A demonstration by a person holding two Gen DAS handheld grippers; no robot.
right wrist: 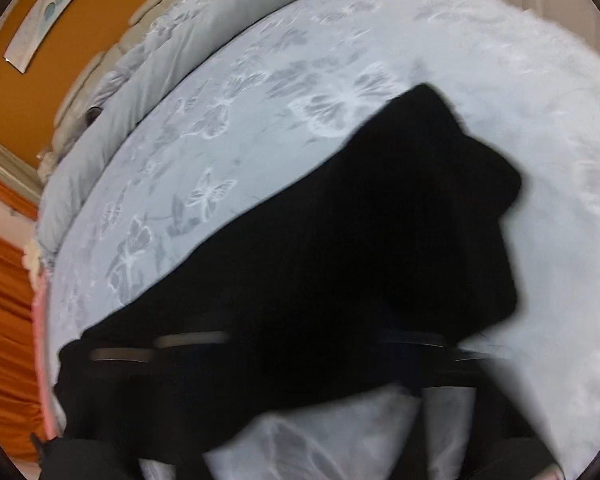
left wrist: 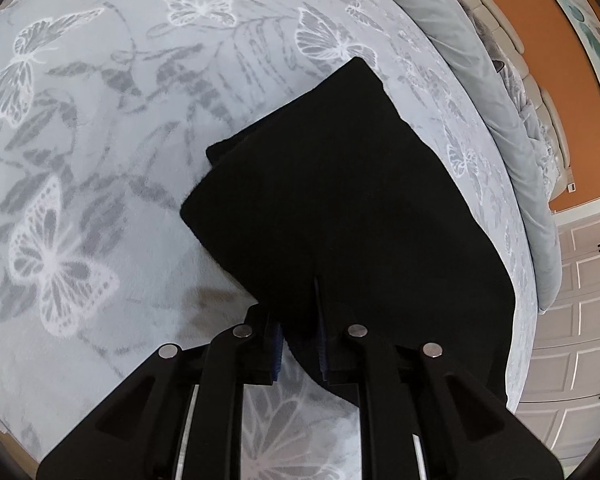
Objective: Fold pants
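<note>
Black pants [left wrist: 340,180] lie folded into a thick dark slab on a pale blue bedspread [left wrist: 100,160] printed with butterflies. My left gripper [left wrist: 300,320] is shut on the near edge of the pants, with cloth pinched between its blue pads. In the right wrist view the picture is smeared. The pants [right wrist: 360,240] stretch across the bedspread [right wrist: 500,60] from lower left to upper right. My right gripper [right wrist: 300,332] sits over their near edge, black on black. Its jaws read as shut. Whether cloth is caught between them is hidden.
A rolled grey duvet [left wrist: 460,60] runs along the bed's head end, also seen as the grey roll [right wrist: 180,60]. Behind it are an orange wall [left wrist: 560,60] and white drawers [left wrist: 580,300]. An orange curtain [right wrist: 4,300] hangs past the bed's side edge.
</note>
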